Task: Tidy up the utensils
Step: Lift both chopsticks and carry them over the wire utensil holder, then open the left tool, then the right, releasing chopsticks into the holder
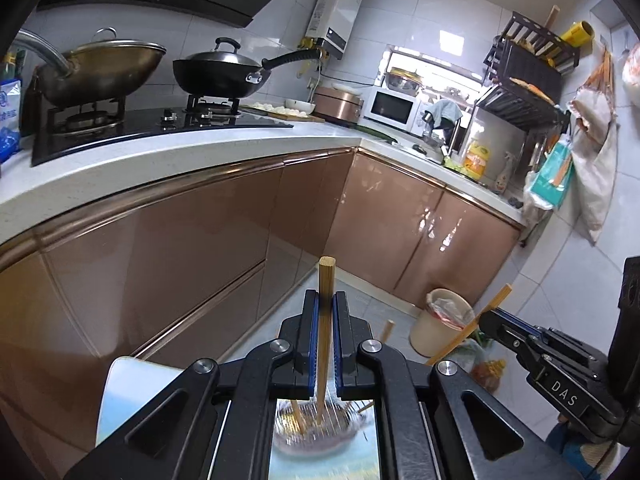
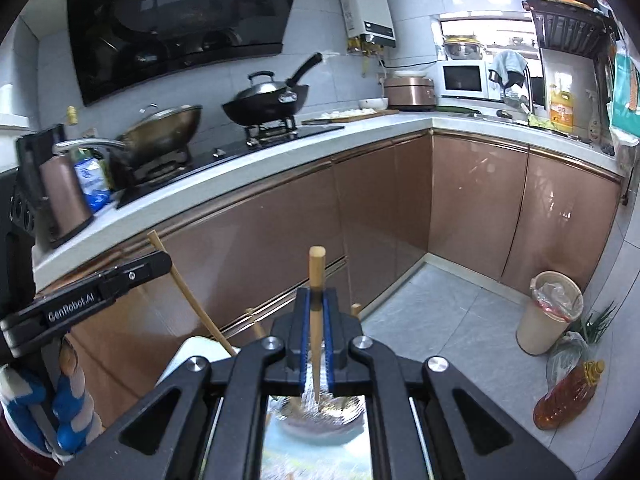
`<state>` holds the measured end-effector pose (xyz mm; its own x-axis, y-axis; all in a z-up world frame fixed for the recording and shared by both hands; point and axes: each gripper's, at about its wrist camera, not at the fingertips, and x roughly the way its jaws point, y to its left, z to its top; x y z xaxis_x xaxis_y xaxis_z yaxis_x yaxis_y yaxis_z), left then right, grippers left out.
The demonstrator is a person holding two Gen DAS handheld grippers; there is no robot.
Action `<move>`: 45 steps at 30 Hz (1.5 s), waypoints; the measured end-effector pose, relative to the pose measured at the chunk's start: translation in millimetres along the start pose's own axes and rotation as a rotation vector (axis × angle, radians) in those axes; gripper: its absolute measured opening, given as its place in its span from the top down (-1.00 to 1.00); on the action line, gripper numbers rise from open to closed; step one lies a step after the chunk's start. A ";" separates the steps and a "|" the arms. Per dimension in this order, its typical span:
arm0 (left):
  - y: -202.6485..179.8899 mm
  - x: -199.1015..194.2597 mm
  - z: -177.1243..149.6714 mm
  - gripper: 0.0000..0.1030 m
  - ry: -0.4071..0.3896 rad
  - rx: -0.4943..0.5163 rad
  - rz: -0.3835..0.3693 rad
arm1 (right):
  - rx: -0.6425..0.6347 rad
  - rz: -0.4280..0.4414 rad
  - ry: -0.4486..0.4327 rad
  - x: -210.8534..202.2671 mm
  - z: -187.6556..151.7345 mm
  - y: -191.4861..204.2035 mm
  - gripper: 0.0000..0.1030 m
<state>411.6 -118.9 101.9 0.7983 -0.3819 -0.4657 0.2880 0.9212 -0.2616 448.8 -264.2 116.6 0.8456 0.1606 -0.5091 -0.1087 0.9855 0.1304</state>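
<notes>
My left gripper [image 1: 326, 300] is shut on a square wooden chopstick [image 1: 326, 276] that stands upright between its blue pads. My right gripper [image 2: 317, 296] is shut on a round-tipped wooden chopstick [image 2: 317, 264], also upright. Each gripper shows in the other's view: the right gripper [image 1: 486, 318] with its slanted chopstick [image 1: 468, 330], the left gripper [image 2: 164, 258] with its chopstick [image 2: 188, 292]. A blurred wire utensil basket [image 1: 320, 420] lies beneath both, with more chopsticks in it [image 2: 316, 414]. A gloved hand [image 2: 60, 408] holds the left gripper.
A white countertop [image 1: 200, 152] carries a black hob with a steel wok [image 1: 104, 68] and a black lidded wok [image 1: 220, 68]. Copper cabinet doors [image 2: 472, 200] run below. On the tiled floor stand a lined bin [image 2: 548, 312] and an oil bottle [image 2: 568, 396]. A dish rack [image 1: 524, 80] is far right.
</notes>
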 end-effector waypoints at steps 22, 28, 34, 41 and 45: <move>30.6 75.2 -76.0 0.88 0.089 0.010 0.044 | 0.009 0.025 0.099 74.3 -84.3 -28.0 0.86; 27.0 61.7 -76.2 0.78 0.098 0.033 0.054 | 0.061 0.015 0.108 62.8 -89.6 -37.9 0.86; 25.0 26.7 -70.0 0.37 0.071 0.048 0.059 | 0.086 -0.005 0.099 36.0 -89.8 -38.7 0.78; 30.7 -43.8 -59.7 0.35 0.011 0.052 0.091 | 0.078 0.002 0.041 -25.9 -82.7 -24.1 0.70; 38.3 -86.2 -54.1 0.35 -0.003 0.049 0.115 | 0.058 0.018 -0.005 -70.2 -75.1 -8.9 0.70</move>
<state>325.3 -54.8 86.3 0.8290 -0.2731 -0.4881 0.2195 0.9615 -0.1653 351.1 -280.0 87.2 0.8463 0.1780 -0.5021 -0.0936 0.9776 0.1887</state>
